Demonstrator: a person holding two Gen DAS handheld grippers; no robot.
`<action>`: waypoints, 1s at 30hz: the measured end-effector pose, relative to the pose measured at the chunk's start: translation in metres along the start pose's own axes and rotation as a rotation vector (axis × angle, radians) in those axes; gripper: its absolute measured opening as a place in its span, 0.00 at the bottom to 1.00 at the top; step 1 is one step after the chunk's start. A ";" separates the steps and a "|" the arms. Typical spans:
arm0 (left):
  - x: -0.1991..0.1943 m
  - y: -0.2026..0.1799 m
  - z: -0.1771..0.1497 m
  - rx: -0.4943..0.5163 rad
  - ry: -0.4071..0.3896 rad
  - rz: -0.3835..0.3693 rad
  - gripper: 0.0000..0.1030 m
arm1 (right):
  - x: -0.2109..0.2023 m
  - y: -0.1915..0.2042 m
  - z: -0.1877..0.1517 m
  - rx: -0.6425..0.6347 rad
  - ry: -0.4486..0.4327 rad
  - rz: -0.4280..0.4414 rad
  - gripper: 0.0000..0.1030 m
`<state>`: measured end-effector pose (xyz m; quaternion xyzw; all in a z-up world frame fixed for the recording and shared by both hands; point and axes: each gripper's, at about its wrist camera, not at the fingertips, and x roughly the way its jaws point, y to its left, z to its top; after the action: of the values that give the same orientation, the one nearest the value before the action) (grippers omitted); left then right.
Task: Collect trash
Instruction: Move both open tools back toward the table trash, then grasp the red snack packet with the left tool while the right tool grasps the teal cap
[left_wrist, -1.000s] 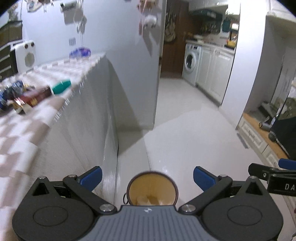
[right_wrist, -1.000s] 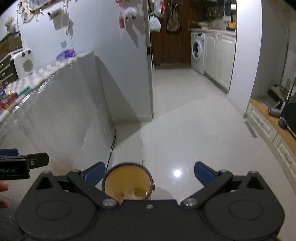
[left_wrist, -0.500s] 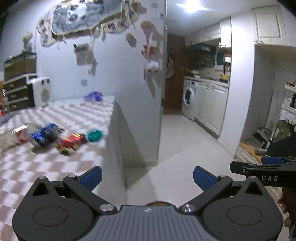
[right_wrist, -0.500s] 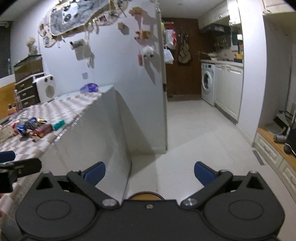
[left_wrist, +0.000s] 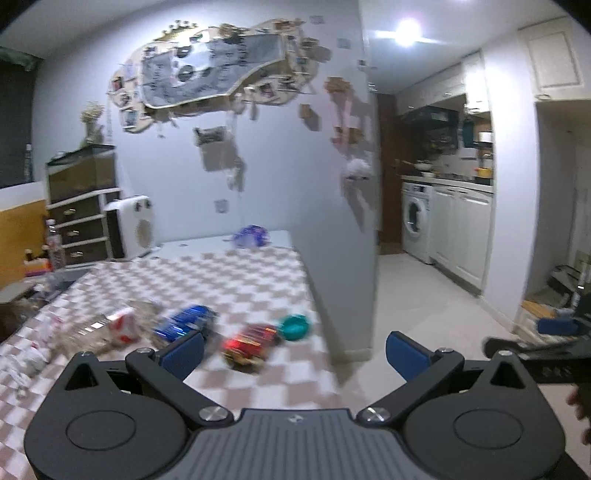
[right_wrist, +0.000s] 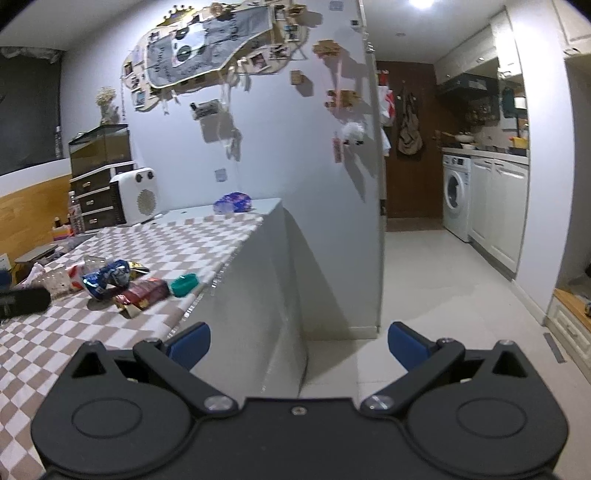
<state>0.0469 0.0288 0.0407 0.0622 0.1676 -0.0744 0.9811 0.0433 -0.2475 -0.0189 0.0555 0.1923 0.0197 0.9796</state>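
Trash lies near the right edge of the checkered table (left_wrist: 236, 280): a blue crumpled wrapper (left_wrist: 186, 325), a red wrapper (left_wrist: 249, 341), a teal lid (left_wrist: 295, 326) and a white-red packet (left_wrist: 123, 326). The same pile shows in the right wrist view: blue wrapper (right_wrist: 107, 278), red wrapper (right_wrist: 146, 293), teal lid (right_wrist: 183, 285). My left gripper (left_wrist: 293, 354) is open and empty, above the table's edge just short of the red wrapper. My right gripper (right_wrist: 297, 345) is open and empty, off the table's right side over the floor.
A white heater (right_wrist: 138, 195) and a blue-purple bag (right_wrist: 233, 203) stand at the table's far end. A grey wall (right_wrist: 332, 221) rises right of the table. The tiled floor (right_wrist: 443, 288) leads to a washing machine (right_wrist: 456, 195) and cabinets. The trash bin is out of view.
Both grippers have risen and tilted up from the yellow bin on the floor. The bin has dropped out of view and the tabletop trash has come closer.
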 end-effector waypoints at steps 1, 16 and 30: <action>0.005 0.008 0.004 0.001 0.000 0.015 1.00 | 0.004 0.004 0.001 -0.003 -0.003 0.006 1.00; 0.157 0.060 -0.004 0.050 0.132 -0.094 1.00 | 0.091 0.057 0.015 -0.048 -0.025 0.139 1.00; 0.203 0.065 -0.037 0.105 0.124 -0.085 0.82 | 0.188 0.090 0.018 -0.177 -0.003 0.237 0.83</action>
<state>0.2354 0.0725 -0.0565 0.1107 0.2266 -0.1207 0.9601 0.2230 -0.1490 -0.0623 -0.0086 0.1804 0.1521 0.9717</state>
